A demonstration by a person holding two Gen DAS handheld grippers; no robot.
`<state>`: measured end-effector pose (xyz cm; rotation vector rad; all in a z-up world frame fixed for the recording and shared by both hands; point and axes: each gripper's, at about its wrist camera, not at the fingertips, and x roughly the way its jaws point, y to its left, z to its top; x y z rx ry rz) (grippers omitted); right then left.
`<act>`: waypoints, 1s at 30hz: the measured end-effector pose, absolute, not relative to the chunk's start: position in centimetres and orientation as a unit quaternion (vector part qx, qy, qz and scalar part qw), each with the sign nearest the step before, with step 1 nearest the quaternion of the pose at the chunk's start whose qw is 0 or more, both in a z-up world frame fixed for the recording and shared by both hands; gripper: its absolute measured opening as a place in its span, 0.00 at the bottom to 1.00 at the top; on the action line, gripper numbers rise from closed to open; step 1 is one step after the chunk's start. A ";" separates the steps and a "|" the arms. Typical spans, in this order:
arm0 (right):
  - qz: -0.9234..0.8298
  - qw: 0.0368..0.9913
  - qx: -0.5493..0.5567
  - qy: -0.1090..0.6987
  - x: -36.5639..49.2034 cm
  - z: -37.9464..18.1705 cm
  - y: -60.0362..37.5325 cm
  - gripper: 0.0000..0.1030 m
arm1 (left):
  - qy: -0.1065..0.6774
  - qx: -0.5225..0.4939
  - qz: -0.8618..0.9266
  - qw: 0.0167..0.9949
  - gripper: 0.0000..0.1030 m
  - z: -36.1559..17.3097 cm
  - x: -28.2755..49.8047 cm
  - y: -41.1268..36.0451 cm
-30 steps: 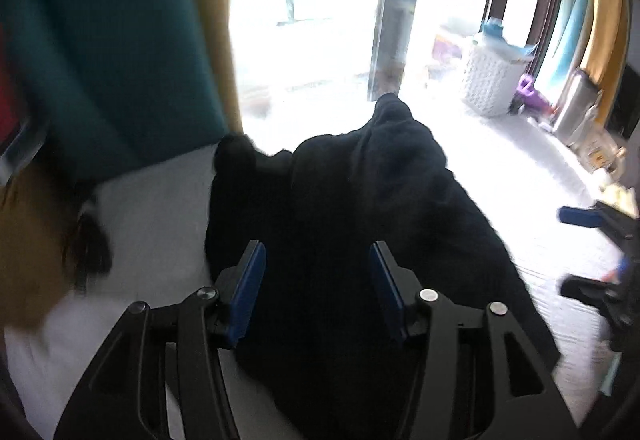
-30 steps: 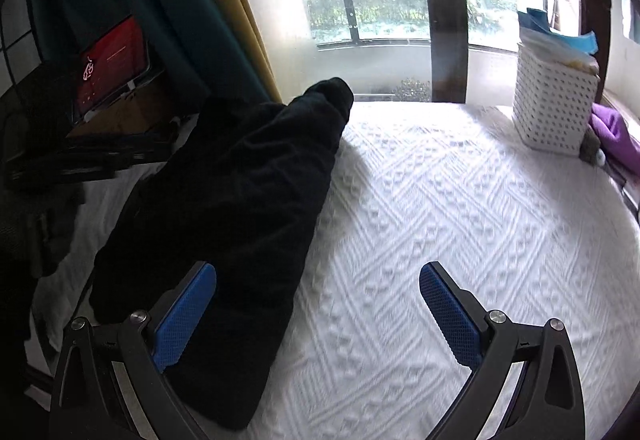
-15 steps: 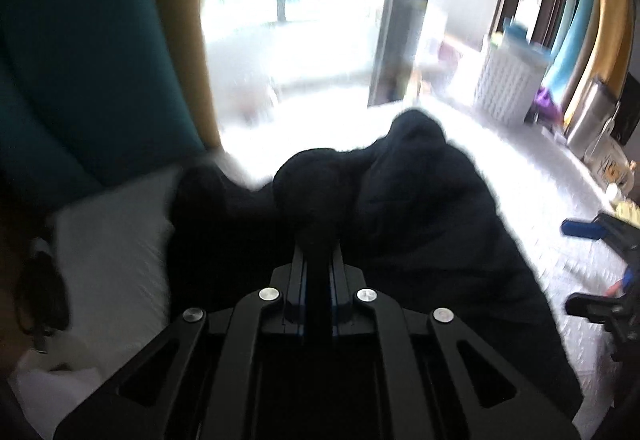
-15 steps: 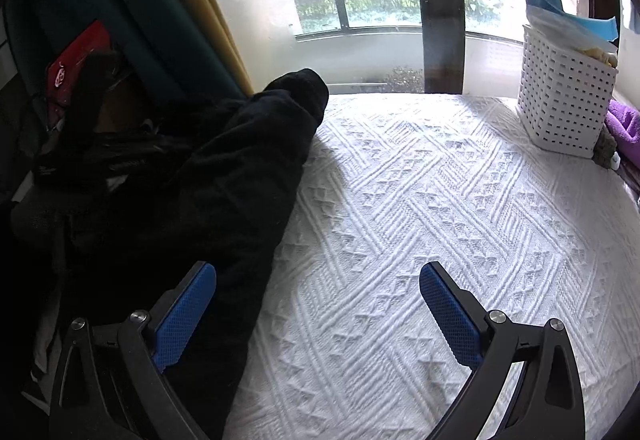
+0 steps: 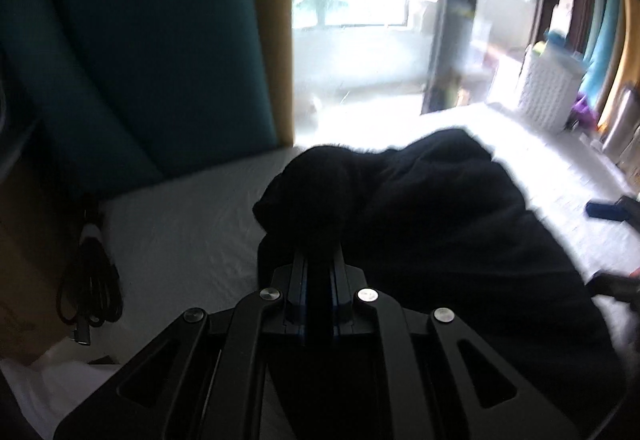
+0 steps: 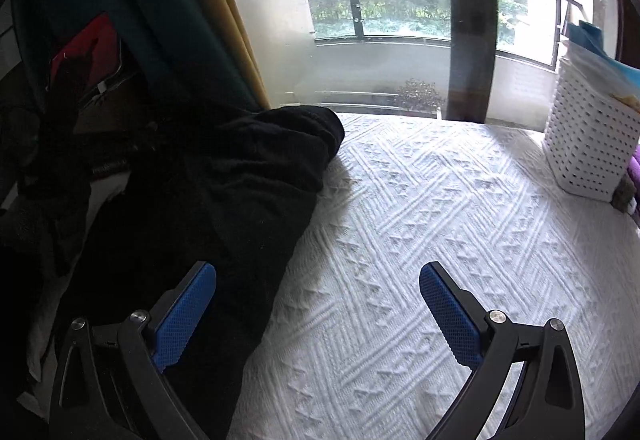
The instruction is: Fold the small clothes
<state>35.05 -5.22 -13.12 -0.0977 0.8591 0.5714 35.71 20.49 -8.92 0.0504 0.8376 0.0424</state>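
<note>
A black garment (image 5: 440, 224) lies bunched on the white textured bedspread (image 6: 420, 224). My left gripper (image 5: 318, 260) is shut on a fold at the garment's near left edge, and the cloth bulges up just past the fingertips. In the right wrist view the same black garment (image 6: 224, 200) stretches along the left side of the bed. My right gripper (image 6: 316, 304) is open over the garment's right edge, its left pad above the cloth and its right pad above bare bedspread. The right gripper (image 5: 608, 208) also shows at the right edge of the left wrist view.
A white perforated basket (image 6: 588, 144) stands at the far right of the bed, with purple cloth (image 6: 634, 176) beside it. A big window (image 6: 400, 20) and teal and yellow curtains (image 5: 168, 40) back the bed. A coiled black cable (image 5: 88, 280) lies at the left.
My left gripper closed on the black garment's edge and drew it along, bunching the cloth. The right gripper stayed open and shifted over the bed, so the garment now sits further left in its view.
</note>
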 end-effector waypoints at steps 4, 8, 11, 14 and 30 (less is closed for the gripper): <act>0.276 0.863 -0.042 0.421 36.0 -13.9 -4.0 0.99 | 0.419 0.003 0.016 0.908 0.12 -8.9 35.7 21.0; 0.269 0.866 -0.050 0.419 36.1 -13.9 -3.7 0.99 | 0.414 -0.034 0.020 0.910 0.34 -6.8 34.7 21.7; 0.261 0.868 -0.047 0.420 36.1 -13.8 -3.7 0.99 | 0.400 -0.065 0.003 0.914 0.56 -5.8 32.8 21.5; 0.256 0.870 -0.046 0.420 35.7 -13.6 -3.6 0.99 | 0.408 -0.072 -0.010 0.910 0.57 -6.0 30.9 20.7; 0.243 0.867 -0.059 0.430 31.7 -14.8 -3.7 0.99 | 0.451 -0.036 0.025 0.892 0.59 -11.0 27.7 20.7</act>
